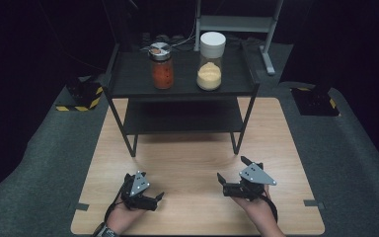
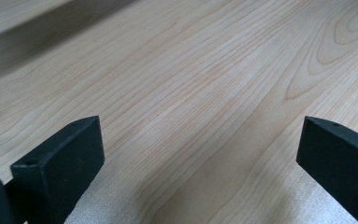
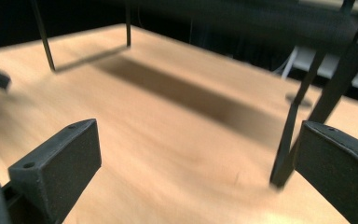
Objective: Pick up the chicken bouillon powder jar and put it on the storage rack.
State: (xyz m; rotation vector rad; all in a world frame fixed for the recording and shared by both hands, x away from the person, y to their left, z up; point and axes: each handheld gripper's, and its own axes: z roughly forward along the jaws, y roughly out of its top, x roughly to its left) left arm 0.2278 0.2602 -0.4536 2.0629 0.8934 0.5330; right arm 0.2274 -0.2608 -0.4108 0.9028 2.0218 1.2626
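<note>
Two jars stand on the top of a black shelf (image 1: 133,79). The left jar (image 1: 162,66) holds orange-red contents under a metal lid. The right jar (image 1: 210,61) holds yellow powder under a white lid. Near the table's front edge, my left gripper (image 1: 147,190) is open over bare wood, and its gripper view shows nothing in the gap of the left gripper (image 2: 200,140). To its right, my right gripper (image 1: 233,169) is open and angled toward the shelf. In its blurred view, the right gripper (image 3: 200,140) is empty, with a shelf leg (image 3: 291,126) just ahead.
The wooden table top (image 1: 192,158) lies on grey carpet (image 1: 44,148). The shelf has a lower tier (image 1: 182,118) and thin legs (image 1: 128,140). Behind it is a grey stand (image 1: 237,22) with cables. Black-and-yellow blocks (image 1: 81,96) sit at the far left and right.
</note>
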